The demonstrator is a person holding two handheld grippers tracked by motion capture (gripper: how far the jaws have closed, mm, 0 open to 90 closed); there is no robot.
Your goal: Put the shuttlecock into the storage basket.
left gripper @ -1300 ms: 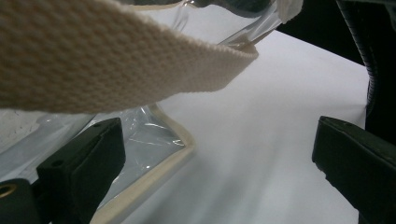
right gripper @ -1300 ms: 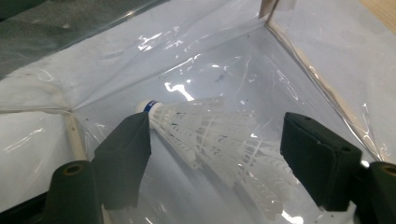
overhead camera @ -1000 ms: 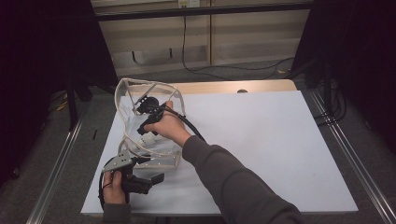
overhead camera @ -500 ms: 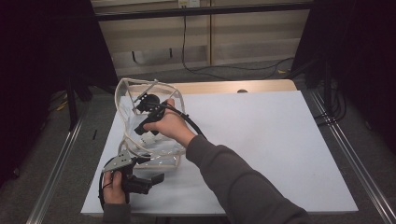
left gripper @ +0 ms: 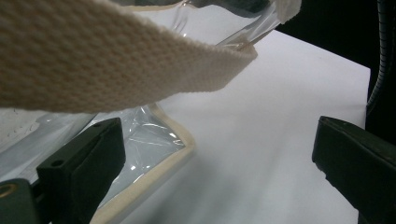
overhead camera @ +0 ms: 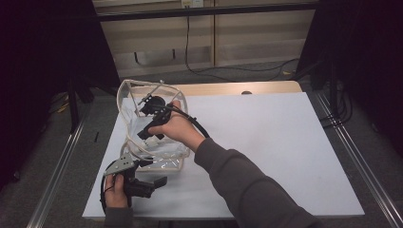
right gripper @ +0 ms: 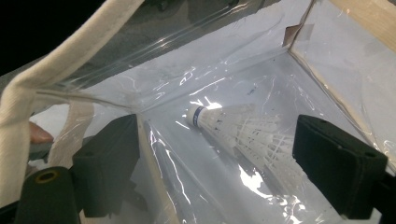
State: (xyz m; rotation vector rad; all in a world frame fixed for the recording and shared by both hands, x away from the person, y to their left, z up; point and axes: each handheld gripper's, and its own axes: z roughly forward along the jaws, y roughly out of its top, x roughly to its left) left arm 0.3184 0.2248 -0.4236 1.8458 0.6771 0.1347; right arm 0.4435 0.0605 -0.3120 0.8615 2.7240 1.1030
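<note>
- My right gripper [overhead camera: 151, 127] is down inside the clear plastic bag [overhead camera: 164, 152], which stands near the left edge of the white bench [overhead camera: 285, 152]; its mouth faces up.
- Its jaws have just been opening and now stand wide, with nothing pressed between them.
- In the right gripper view a white shuttlecock [right gripper: 243, 130] lies on its side on the bag's floor, cork end pointing away from me, between the jaws but free of both pads.
- My left gripper [overhead camera: 142, 183] sits low on the bench just in front of the bag's near corner, jaws wide apart and gripping nothing.
- In the left gripper view the bag's woven cream strap [left gripper: 116, 60] hangs across the top, above the jaws, and the bag's cream-edged corner lies beside the left jaw.
</note>
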